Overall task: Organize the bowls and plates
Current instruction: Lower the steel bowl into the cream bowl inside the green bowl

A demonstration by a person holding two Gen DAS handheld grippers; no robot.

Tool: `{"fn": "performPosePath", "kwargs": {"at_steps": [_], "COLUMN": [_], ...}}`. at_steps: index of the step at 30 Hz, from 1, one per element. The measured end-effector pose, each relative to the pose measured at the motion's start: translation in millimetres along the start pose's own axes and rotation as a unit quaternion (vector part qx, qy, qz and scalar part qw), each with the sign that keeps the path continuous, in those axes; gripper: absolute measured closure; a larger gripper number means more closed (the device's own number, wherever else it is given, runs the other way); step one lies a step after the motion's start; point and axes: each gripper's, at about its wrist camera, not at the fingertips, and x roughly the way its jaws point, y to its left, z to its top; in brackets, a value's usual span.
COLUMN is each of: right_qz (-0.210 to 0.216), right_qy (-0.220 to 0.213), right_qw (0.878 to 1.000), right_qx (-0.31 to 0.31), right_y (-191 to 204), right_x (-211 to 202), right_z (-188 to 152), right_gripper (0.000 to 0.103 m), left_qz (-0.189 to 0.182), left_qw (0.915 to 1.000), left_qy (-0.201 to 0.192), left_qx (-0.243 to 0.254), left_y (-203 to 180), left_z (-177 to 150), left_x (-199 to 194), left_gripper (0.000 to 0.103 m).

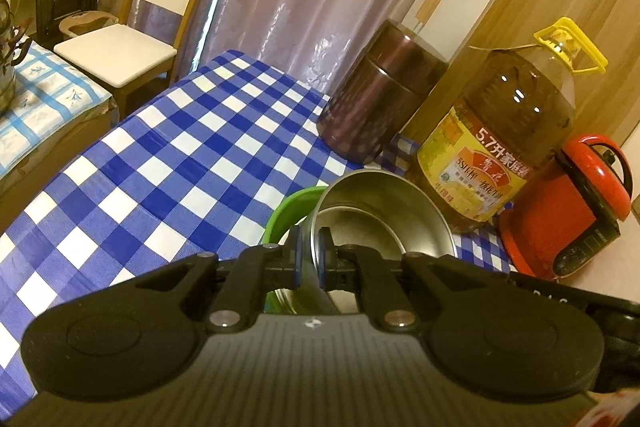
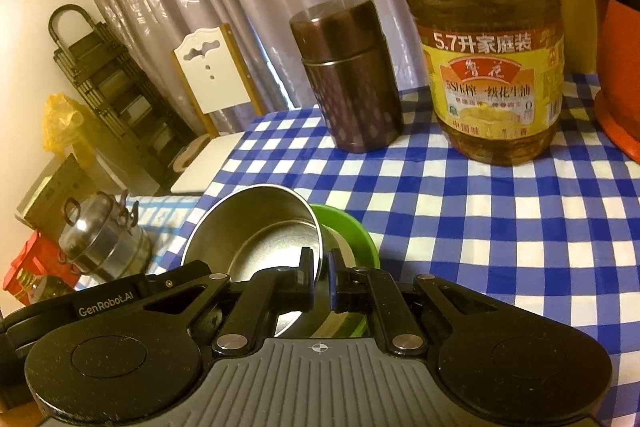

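- Left gripper (image 1: 309, 254): its two fingers are clenched on the near rim of the steel bowl (image 1: 384, 215), one pad inside, one outside.
- The steel bowl sits tilted inside the green bowl (image 1: 290, 213), on the blue checked tablecloth (image 1: 168, 163), in front of the oil bottle (image 1: 500, 139).
- Brown canister (image 1: 380, 95): just left of the oil bottle.
- Red pot (image 1: 568, 211): right of the oil bottle.
- Right gripper (image 2: 322, 273): clamped on the same steel bowl's rim, opposite side.
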Motion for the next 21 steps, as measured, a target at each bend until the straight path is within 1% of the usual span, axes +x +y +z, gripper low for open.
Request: {"fn": "performPosePath", "kwargs": {"at_steps": [21], "right_qz": [-0.002], "right_qy": [0.011], "right_qw": [1.000], "right_qx": [-0.005], "right_y": [-3.2], "right_x": [9.8], "right_z": [-4.9], "right_gripper": [0.096], "left_qz": [0.015], "left_qw": [0.9997], "left_qy": [0.015], "left_qx": [0.007], "left_y": [0.6], "left_z": [-5.4], "left_x": [9.9], "left_gripper": [0.097]}}
